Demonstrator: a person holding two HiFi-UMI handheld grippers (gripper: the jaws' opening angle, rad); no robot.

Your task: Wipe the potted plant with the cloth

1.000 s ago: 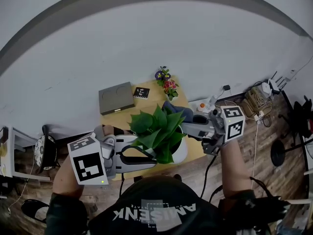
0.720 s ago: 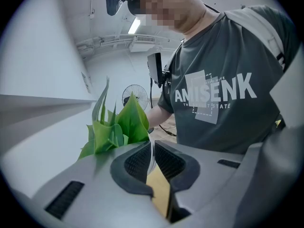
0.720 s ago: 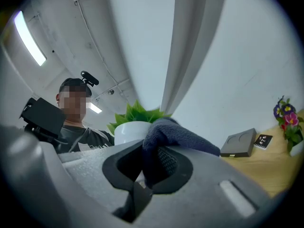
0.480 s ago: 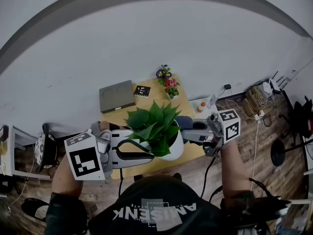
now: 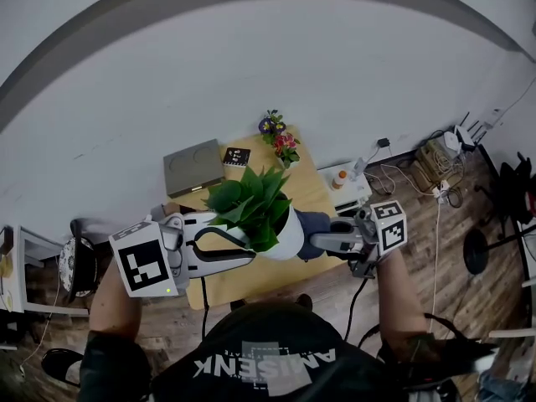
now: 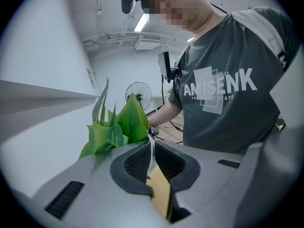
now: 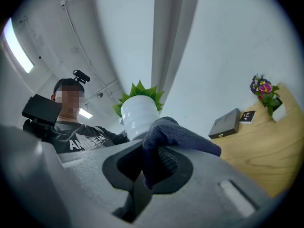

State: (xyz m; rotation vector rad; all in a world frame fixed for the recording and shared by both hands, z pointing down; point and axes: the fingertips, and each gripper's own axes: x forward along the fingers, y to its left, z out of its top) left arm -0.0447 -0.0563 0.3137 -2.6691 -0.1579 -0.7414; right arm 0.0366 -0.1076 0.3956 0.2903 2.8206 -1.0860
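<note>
Left claw [image 6: 152,165] pinches the pot [image 5: 290,236] beside a shirt [image 6: 228,113] printed AMISENK.

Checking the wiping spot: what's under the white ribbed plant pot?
Beneath the white ribbed plant pot, the dark blue cloth in the right gripper lies by its lower side, above the light wooden table. The pot's base itself is covered.

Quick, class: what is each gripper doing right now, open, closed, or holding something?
Left gripper: closed on the rim of the white plant pot.
Right gripper: closed on the dark cloth.
</note>
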